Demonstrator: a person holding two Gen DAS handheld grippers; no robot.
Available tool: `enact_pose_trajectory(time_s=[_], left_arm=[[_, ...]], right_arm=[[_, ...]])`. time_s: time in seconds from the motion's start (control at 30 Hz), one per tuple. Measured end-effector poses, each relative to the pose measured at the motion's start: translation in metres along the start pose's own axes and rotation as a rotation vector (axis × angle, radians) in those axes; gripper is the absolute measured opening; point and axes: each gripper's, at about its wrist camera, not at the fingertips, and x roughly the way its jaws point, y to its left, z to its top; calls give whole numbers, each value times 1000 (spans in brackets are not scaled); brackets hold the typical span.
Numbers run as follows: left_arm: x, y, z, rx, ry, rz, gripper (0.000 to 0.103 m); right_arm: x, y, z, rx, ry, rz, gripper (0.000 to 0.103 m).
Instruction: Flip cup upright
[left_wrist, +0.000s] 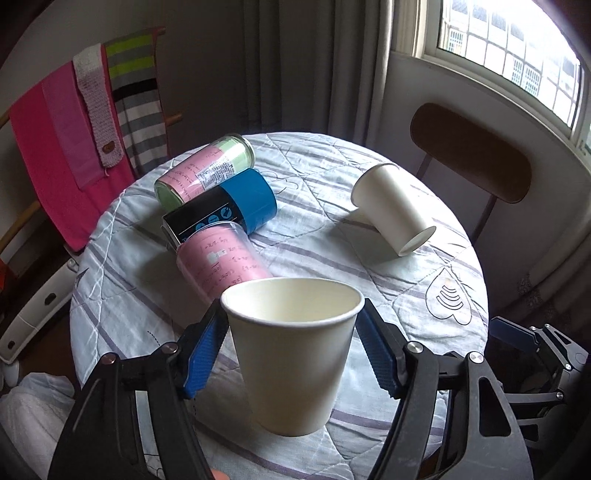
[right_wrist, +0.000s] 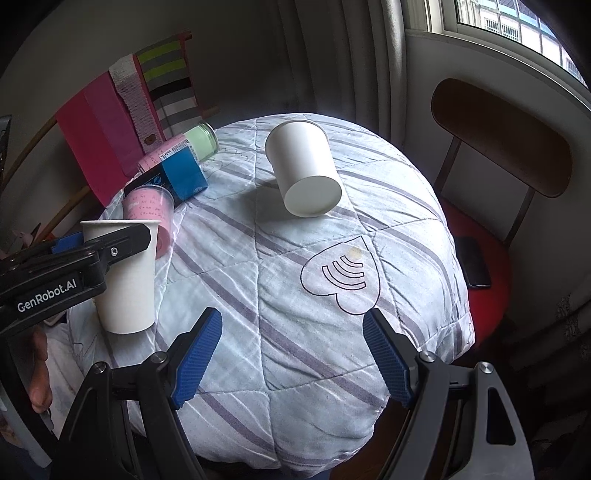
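Left tool (left_wrist: 291, 332) gripping upright cup (left_wrist: 293, 354), seemingly lifted

Matt white paper is seen on the upright cup (left_wrist: 295, 354) and the tipped cup (left_wrist: 391, 206). The bench (right_wrist: 295, 332) is covered in quilted, creased cloth. Ribbed blue pads (left_wrist: 205, 354) are carried on black tongs (left_wrist: 291, 354).

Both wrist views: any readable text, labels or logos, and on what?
"GenRobot.AI": white lettering on the black body of the left gripper, right wrist view.
Pink paper labels on the clear plastic jars: handwriting, too small to read.
Black-and-blue cylindrical can: white round icons, text unreadable.
White paper cups: no print.
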Motion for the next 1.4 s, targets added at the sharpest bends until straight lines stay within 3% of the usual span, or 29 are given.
enact_pose_trajectory(time_s=[0.2,0.6,0.7,0.83,1.2,1.4], left_arm=[[-12,7,-14,15,-26,-28,72],[-23,22,-34,24,-5,-65,72],[-27,24,-37,28,-7,-69,76],[-34,26,-39,33,-26,-79,92],[-61,31,-51,57,-40,-106,96],[-91,43,-60,59,-92,-119,98]], right_arm=[[0,4,2,10,-6,1,80],[0,26,3,-32,-17,-3,80],[0,30,3,-34,-18,-6,80],[-2,35,2,-47,-20,-7,80],[-27,53,-3,-74,-54,-33,80],[-51,67,-8,-96,-94,-48,80]])
